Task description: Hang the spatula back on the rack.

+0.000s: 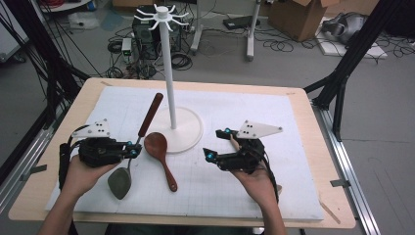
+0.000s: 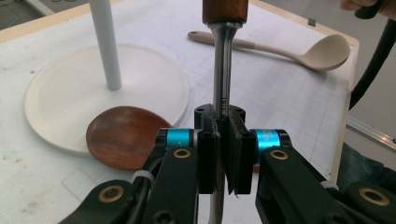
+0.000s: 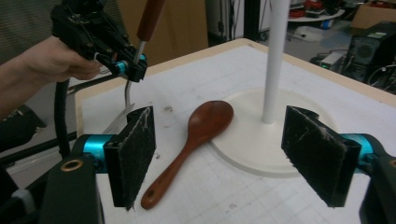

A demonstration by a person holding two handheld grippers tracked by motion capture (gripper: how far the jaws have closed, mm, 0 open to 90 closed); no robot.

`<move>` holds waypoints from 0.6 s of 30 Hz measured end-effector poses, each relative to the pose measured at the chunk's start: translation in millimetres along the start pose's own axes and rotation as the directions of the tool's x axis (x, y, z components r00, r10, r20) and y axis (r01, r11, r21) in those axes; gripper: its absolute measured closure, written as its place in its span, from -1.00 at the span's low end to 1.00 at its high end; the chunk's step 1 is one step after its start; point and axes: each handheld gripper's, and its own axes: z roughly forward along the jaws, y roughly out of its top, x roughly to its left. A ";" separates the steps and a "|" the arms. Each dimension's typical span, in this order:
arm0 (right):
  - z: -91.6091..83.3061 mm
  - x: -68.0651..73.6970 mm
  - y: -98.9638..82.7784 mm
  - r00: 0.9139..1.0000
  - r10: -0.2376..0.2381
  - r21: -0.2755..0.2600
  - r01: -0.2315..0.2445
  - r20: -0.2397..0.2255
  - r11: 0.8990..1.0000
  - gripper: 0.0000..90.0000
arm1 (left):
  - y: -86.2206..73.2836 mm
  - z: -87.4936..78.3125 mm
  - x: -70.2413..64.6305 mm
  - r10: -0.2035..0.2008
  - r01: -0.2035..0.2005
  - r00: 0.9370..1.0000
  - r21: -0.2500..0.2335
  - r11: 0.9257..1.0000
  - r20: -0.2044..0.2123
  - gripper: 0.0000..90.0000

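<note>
- Spatula [image 1: 131,154] sits in the left gripper [image 1: 131,152], whose jaws are clamped on its bare metal shaft, just below the dark wooden handle [image 1: 150,114].
- From the left gripper view the shaft [image 2: 221,79] runs straight up between the closed pads [image 2: 207,161], and the handle end starts at the top edge.
- Spatula blade [image 1: 119,182] hangs low toward the person's side, over the white mat [image 1: 274,196]; whether it touches the mat I cannot tell.
- Handle leans up and away, toward the white stand [image 1: 169,73].
- Right gripper [image 1: 214,144] hovers over the mat to the right of the stand base [image 1: 193,129]; its jaws stand apart with nothing between them.
- Right gripper view shows both worn black pads [image 3: 135,154] wide of each other, framing the brown wooden spoon [image 3: 191,140] farther off.
- Brown wooden spoon lies flat on the mat, bowl resting against the rim of the stand base, handle pointing back toward the person.
- It lies between the two grippers, nearer the left one, untouched by either.
- Pale ladle [image 2: 299,49] lies on the mat beyond the spatula shaft in the left gripper view, well apart from the stand.
- Mat covers most of the wooden surface [image 1: 313,127]; the stand rises from its far middle, hooks at the top.
</note>
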 end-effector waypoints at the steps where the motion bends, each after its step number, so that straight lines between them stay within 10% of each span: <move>1: 2.4 1.2 1.9 1.000 0.004 -0.001 -0.004 -0.006 1.000 -0.42 | 1.1 0.5 -0.5 0.001 -0.001 1.000 -0.003 1.000 0.003 0.86; 18: 34.6 11.9 27.8 0.998 -0.004 0.021 0.005 -0.070 1.000 -0.30 | 13.1 9.2 -9.2 0.021 -0.020 0.999 -0.023 1.000 0.030 0.86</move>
